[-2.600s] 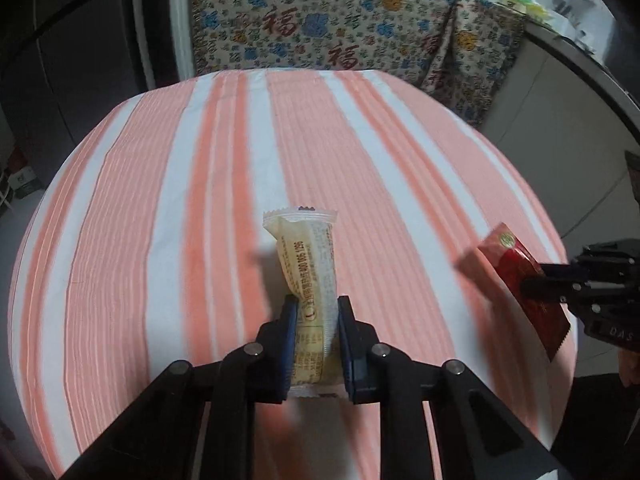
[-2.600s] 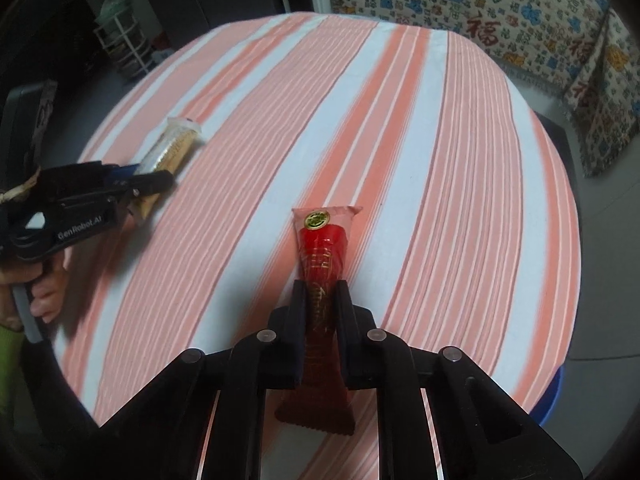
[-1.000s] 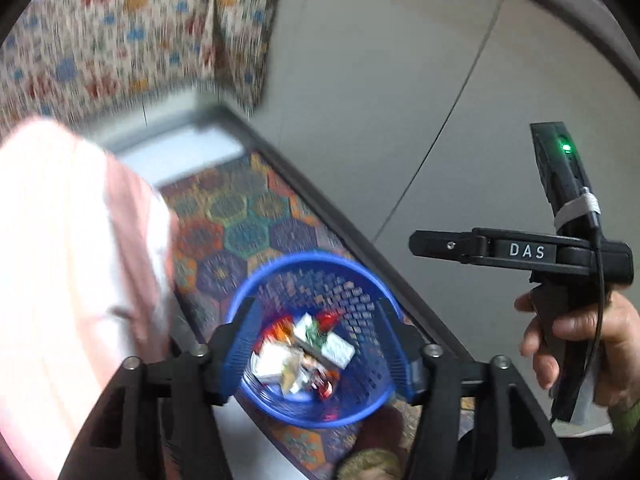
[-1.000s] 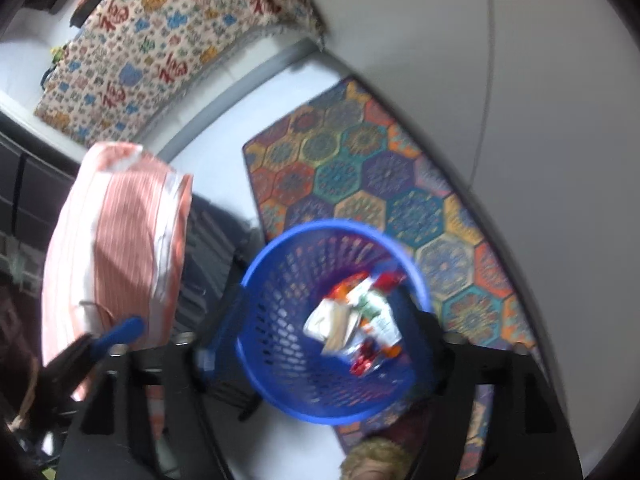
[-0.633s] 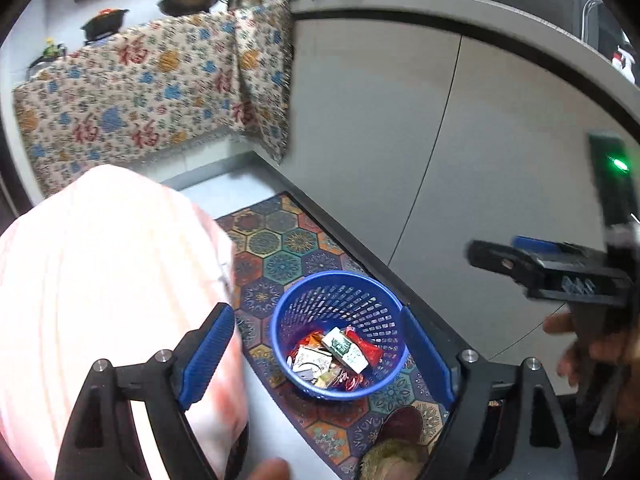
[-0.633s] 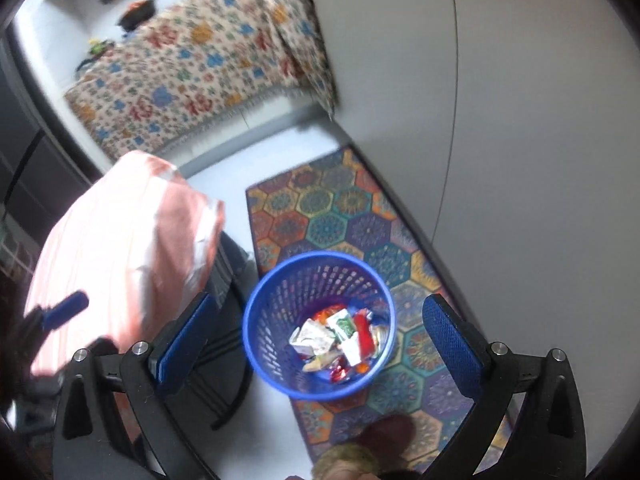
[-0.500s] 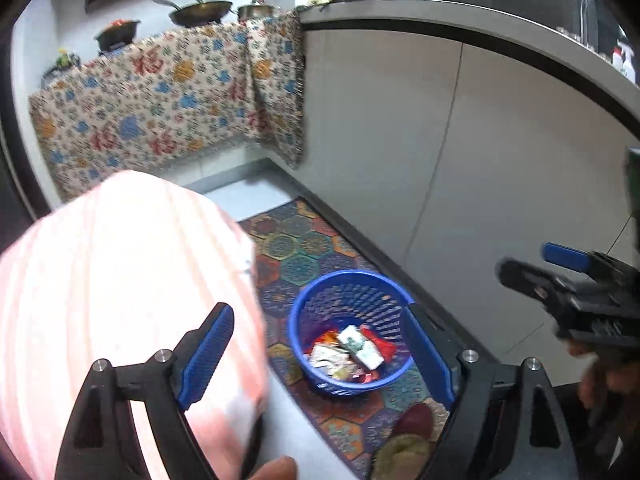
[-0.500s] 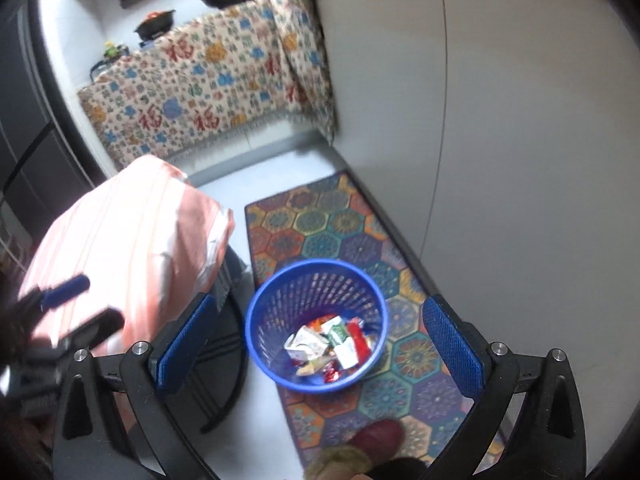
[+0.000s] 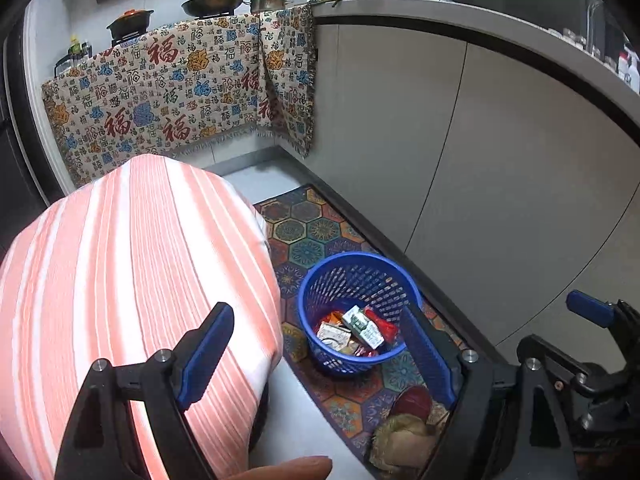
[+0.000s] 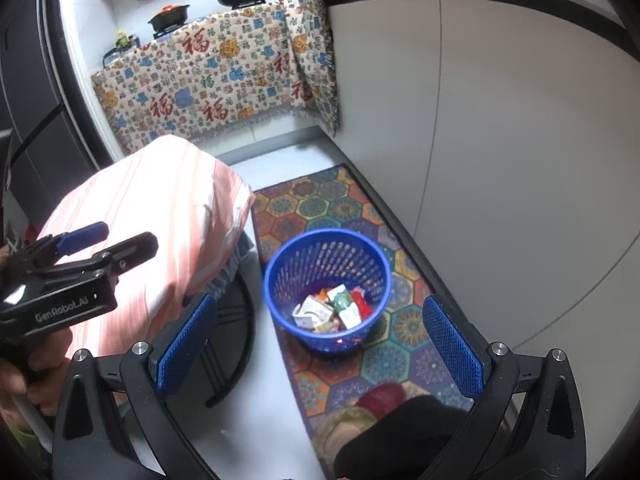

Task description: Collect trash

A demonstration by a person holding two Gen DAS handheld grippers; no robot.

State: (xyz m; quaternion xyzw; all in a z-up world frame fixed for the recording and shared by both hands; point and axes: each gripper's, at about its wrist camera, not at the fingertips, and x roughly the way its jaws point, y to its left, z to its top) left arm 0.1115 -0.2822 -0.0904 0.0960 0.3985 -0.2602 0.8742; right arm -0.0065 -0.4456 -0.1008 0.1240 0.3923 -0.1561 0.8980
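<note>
- Both wrappers, clamped moments earlier over the striped table, lay among the trash in the blue basket.
- The left gripper and right gripper, jaws just opened, gaped wide and empty above it.

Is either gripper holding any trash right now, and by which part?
Nothing is held. Left gripper and right gripper are both open and empty.

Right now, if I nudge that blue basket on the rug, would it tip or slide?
The blue basket probably slides or tips easily: it looks like thin perforated plastic holding only a few wrappers. The patterned rug may grip its narrower base, favouring tipping.
</note>
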